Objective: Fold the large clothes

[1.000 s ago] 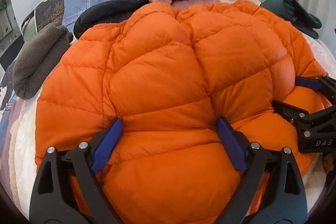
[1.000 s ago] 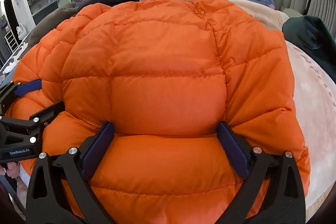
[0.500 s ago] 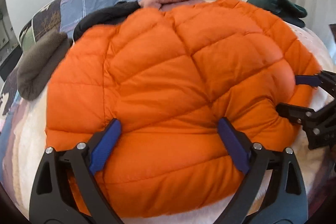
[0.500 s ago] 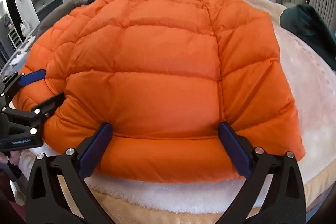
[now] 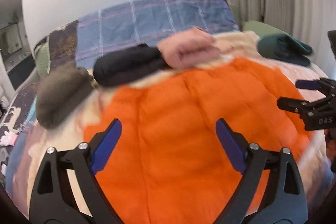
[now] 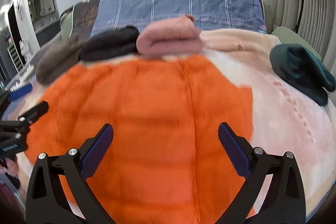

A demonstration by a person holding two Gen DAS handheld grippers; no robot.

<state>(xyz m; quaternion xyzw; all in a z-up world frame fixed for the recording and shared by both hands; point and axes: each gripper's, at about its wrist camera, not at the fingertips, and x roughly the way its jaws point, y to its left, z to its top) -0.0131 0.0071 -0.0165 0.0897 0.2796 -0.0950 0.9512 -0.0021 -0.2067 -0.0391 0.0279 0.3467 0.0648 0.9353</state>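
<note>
An orange puffer jacket (image 5: pixel 189 129) lies folded on a pale fleece blanket (image 6: pixel 289 119) on the bed; it also fills the middle of the right wrist view (image 6: pixel 147 119). My left gripper (image 5: pixel 169 133) is open and held above the jacket's near edge, touching nothing. My right gripper (image 6: pixel 166 135) is open above the jacket too, empty. Each gripper shows in the other's view: the right one (image 5: pixel 294 93) at the right edge, the left one (image 6: pixel 31 98) at the left edge. Both views are blurred by motion.
Folded clothes lie along the far side of the bed: a pink one (image 6: pixel 170 39), a black one (image 6: pixel 109 43), a grey-brown one (image 5: pixel 61 93). A dark green garment (image 6: pixel 300 70) lies to the right. A blue plaid pillow (image 6: pixel 178 3) stands against the wall.
Both grippers have lifted up and back off the jacket; it now looks smaller and lies flat on the blanket. The jaws stayed open.
</note>
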